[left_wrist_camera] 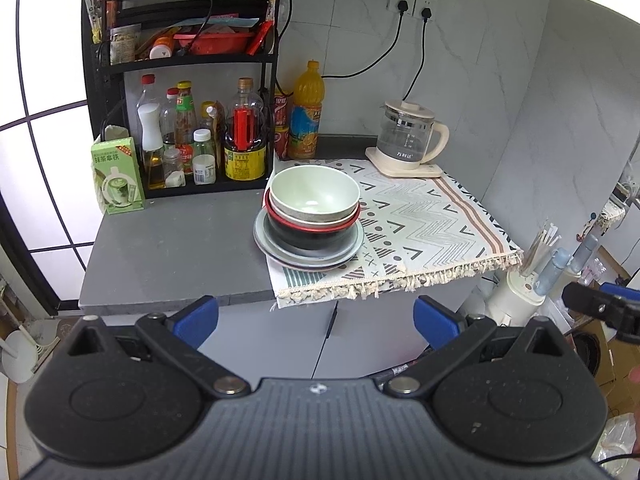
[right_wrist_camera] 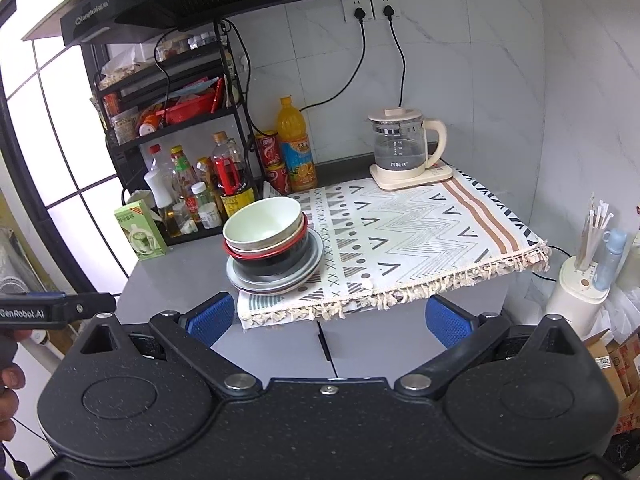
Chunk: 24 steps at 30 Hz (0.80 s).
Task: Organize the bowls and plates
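Note:
A stack of dishes stands on the left edge of the patterned cloth [left_wrist_camera: 420, 216] [right_wrist_camera: 420, 236]. A pale green bowl [left_wrist_camera: 314, 192] [right_wrist_camera: 262, 222] sits on top, nested in a red-rimmed bowl [left_wrist_camera: 312, 226] [right_wrist_camera: 276, 250] and a black bowl [left_wrist_camera: 308, 240] [right_wrist_camera: 276, 266], all resting on grey plates [left_wrist_camera: 264, 244] [right_wrist_camera: 312, 264]. My left gripper [left_wrist_camera: 316, 318] hangs open in front of the counter edge, short of the stack, with nothing between its blue pads. My right gripper [right_wrist_camera: 330, 318] is likewise open and empty, below the cloth's fringe.
A black rack [left_wrist_camera: 184, 60] [right_wrist_camera: 168, 96] of bottles and sauces stands at the back left, with a green carton [left_wrist_camera: 118, 176] [right_wrist_camera: 140, 234] beside it. An orange drink bottle [left_wrist_camera: 306, 112] [right_wrist_camera: 296, 152] and a glass kettle [left_wrist_camera: 410, 138] [right_wrist_camera: 404, 148] stand behind the cloth. Grey counter [left_wrist_camera: 172, 244] lies left of the stack.

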### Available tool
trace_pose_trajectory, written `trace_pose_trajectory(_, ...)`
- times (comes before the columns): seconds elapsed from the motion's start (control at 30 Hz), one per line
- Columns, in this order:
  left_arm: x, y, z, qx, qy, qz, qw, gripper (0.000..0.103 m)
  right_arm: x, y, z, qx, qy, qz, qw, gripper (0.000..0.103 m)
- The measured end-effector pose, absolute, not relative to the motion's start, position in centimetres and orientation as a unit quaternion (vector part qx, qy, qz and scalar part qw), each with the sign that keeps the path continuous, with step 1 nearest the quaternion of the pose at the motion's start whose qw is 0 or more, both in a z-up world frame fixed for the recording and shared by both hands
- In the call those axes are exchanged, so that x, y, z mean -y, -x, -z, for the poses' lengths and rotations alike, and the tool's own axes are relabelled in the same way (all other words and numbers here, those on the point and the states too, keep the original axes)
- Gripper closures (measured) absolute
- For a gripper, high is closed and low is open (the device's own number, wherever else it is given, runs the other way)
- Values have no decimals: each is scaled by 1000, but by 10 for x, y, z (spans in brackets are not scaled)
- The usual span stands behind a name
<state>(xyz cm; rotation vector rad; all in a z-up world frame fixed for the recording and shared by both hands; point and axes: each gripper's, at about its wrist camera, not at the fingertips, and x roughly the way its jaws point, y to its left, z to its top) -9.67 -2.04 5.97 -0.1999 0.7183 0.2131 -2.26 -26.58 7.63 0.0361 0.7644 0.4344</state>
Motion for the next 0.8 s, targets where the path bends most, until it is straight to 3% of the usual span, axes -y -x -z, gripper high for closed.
trace_pose_trajectory(0.8, 15, 100, -65, -348, 102, -104, 926, 0, 262, 18, -79, -367, -27, -217, 904, 0)
